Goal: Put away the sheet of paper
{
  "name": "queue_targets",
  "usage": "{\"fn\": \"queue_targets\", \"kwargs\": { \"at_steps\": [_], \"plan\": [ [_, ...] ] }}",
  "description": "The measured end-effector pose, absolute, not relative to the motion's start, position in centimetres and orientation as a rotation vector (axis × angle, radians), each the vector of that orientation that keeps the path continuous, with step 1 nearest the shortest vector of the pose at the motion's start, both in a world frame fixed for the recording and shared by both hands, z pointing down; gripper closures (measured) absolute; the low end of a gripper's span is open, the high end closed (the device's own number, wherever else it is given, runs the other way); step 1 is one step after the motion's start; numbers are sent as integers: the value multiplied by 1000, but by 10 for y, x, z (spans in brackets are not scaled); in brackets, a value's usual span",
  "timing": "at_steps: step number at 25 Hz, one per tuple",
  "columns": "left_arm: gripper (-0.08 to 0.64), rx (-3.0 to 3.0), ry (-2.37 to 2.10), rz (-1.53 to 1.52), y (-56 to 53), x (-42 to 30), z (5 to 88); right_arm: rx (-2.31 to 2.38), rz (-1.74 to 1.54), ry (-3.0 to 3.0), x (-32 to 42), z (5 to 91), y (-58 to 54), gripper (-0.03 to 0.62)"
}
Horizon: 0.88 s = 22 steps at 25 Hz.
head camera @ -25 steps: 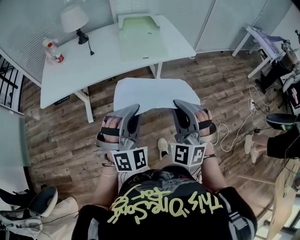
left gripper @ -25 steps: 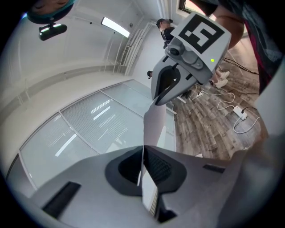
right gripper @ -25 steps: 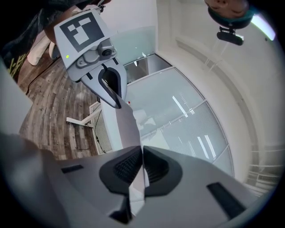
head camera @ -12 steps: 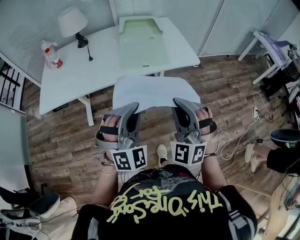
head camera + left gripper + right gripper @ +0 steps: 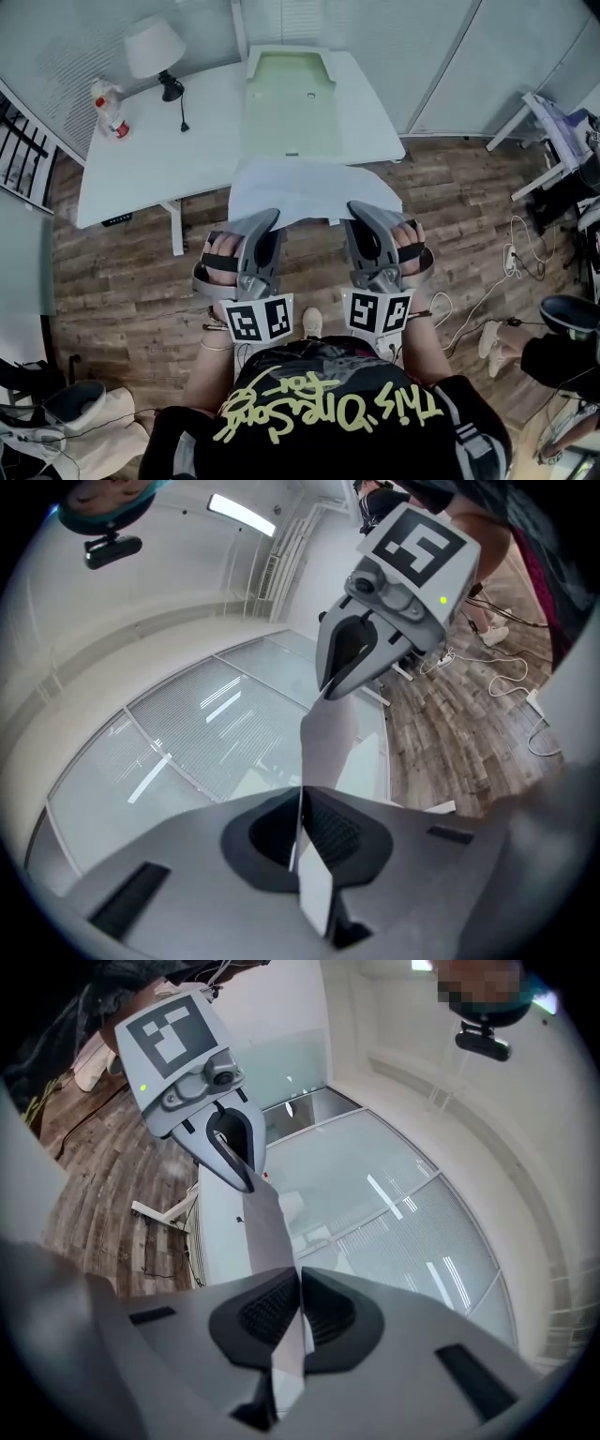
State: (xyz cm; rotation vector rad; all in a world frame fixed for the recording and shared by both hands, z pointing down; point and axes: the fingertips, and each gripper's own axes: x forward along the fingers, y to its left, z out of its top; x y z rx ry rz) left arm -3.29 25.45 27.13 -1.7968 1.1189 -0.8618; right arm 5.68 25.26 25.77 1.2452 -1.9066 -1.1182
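Observation:
A white sheet of paper (image 5: 309, 186) hangs stretched flat in the air between my two grippers, its far edge over the near edge of the white table (image 5: 187, 150). My left gripper (image 5: 270, 216) is shut on the sheet's near left corner, and my right gripper (image 5: 356, 206) is shut on its near right corner. In the left gripper view the paper (image 5: 330, 747) runs edge-on from my shut jaws (image 5: 300, 825) across to the other gripper. The right gripper view shows the same: the paper (image 5: 267, 1232) is pinched between the pads (image 5: 298, 1312). A pale green tray (image 5: 291, 94) lies on the table beyond the sheet.
A white lamp (image 5: 155, 47) and a bottle with a red label (image 5: 110, 105) stand on the table's left part. Another table (image 5: 553, 122) is at the right, with cables (image 5: 487, 291) on the wooden floor and a seated person (image 5: 562, 356) at the lower right.
The person has stepped toward the table with both grippers still holding the sheet. The sheet's far edge now reaches over the table's near edge, closer to the green tray.

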Motion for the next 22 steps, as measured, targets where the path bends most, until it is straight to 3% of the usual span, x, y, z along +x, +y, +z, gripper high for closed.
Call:
{"fn": "queue_targets", "kwargs": {
  "at_steps": [22],
  "plan": [
    [552, -1764, 1157, -891, 210, -29, 270, 1209, -1117, -1974, 61, 264, 206, 583]
  ]
}}
